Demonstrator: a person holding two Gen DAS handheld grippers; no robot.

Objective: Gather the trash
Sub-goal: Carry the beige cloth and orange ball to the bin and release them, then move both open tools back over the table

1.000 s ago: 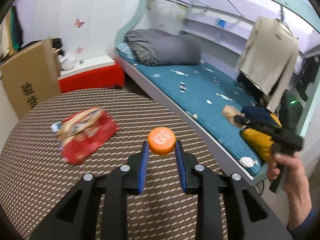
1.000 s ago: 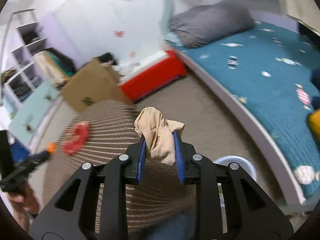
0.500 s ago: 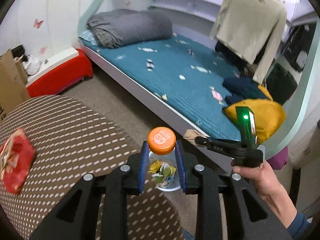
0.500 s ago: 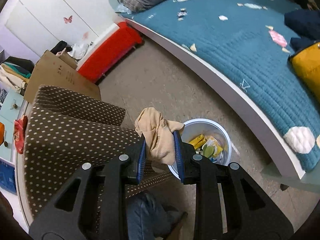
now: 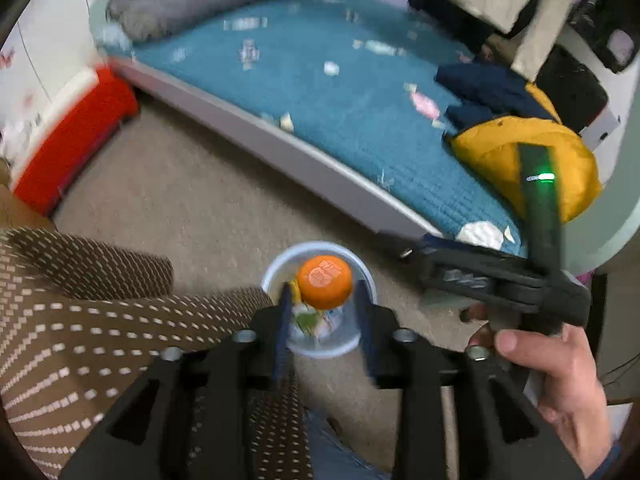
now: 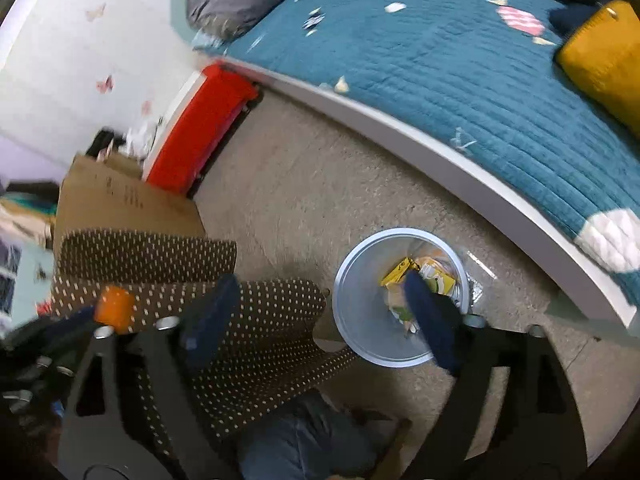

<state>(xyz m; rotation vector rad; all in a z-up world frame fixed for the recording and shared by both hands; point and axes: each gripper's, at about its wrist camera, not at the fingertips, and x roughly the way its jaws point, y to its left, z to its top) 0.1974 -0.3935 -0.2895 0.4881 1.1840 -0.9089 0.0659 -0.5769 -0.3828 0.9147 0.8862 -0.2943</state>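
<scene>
Over the bin (image 5: 318,300), the left tongs (image 5: 322,316) are opening around the orange cap (image 5: 325,287); the right tongs (image 6: 320,312) open wide, empty. The cap could bounce off the rim.

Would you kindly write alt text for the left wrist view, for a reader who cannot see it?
The left gripper, its jaws opening, has a round orange bottle cap between its blue pads, over a pale blue plastic bin that holds wrappers. A hand holds the black right gripper to the right, in front of a teal quilted bed; a brown dotted tablecloth lies left.
</scene>
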